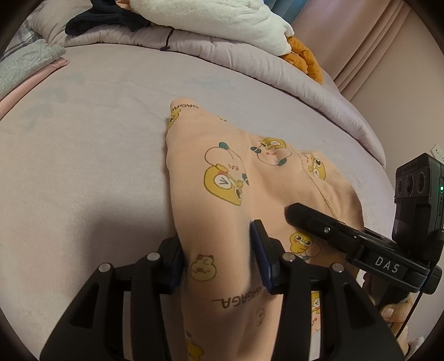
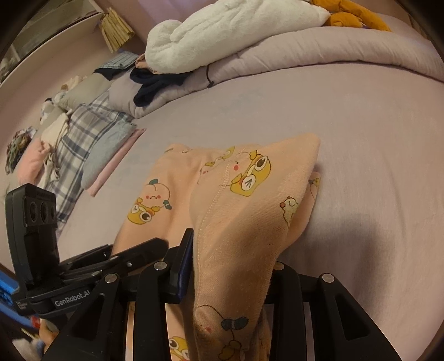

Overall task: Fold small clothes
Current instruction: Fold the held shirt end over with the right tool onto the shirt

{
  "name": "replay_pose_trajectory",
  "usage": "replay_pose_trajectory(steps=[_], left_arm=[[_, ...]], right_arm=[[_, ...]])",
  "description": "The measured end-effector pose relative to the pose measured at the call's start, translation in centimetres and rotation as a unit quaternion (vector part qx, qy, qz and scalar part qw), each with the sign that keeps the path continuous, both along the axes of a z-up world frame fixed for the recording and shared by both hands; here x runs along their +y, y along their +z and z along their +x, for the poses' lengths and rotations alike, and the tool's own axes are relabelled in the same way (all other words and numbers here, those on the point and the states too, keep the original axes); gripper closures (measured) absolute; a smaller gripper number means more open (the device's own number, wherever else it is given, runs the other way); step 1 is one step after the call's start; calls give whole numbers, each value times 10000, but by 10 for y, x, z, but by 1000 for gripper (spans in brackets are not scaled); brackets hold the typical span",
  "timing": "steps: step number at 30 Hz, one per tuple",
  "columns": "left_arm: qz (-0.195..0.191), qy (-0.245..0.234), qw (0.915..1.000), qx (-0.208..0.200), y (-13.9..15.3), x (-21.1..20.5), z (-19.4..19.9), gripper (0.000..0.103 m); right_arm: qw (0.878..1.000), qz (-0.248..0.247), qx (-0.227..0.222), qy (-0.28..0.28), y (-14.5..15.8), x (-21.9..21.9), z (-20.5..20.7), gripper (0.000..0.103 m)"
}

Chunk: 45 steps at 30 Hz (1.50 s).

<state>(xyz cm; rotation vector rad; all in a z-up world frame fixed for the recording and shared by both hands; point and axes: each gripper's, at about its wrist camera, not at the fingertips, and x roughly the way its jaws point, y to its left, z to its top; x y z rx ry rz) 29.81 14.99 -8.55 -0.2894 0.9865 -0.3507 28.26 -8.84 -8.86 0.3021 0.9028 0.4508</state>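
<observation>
A: Item: peach printed garment (image 1: 222,177), on the bed sheet (image 1: 83,155). Long axis?

B: Runs away from both grippers toward the rolled quilt (image 1: 222,64).

A: Left gripper (image 1: 219,258)?

B: Jaws astride the garment's near left fold, pads at its sides; grip uncertain.

A: Right gripper (image 2: 230,266)?

B: Closed on the near right edge, cloth draped over it. Both equally near.

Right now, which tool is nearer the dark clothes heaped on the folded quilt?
Left. The left tool holds the peach garment on the side towards the dark clothes; the right tool grips it on the far side.
</observation>
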Motion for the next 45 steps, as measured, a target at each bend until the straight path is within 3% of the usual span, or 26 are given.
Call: replay_pose_trajectory(steps=[13, 20, 32, 45], left_arm=[[128, 43, 9999, 11, 1, 0, -1, 51], [175, 106, 9998, 41, 0, 1, -1, 46], [299, 191, 9993, 75, 0, 1, -3, 39], [371, 231, 9990, 107, -1, 2, -3, 33]], right_arm=[[9999, 80, 112, -58, -1, -3, 1, 66], [9997, 39, 179, -132, -2, -7, 1, 56], [9994, 98, 261, -222, -5, -12, -2, 49], [9992, 111, 282, -247, -5, -14, -3, 47]])
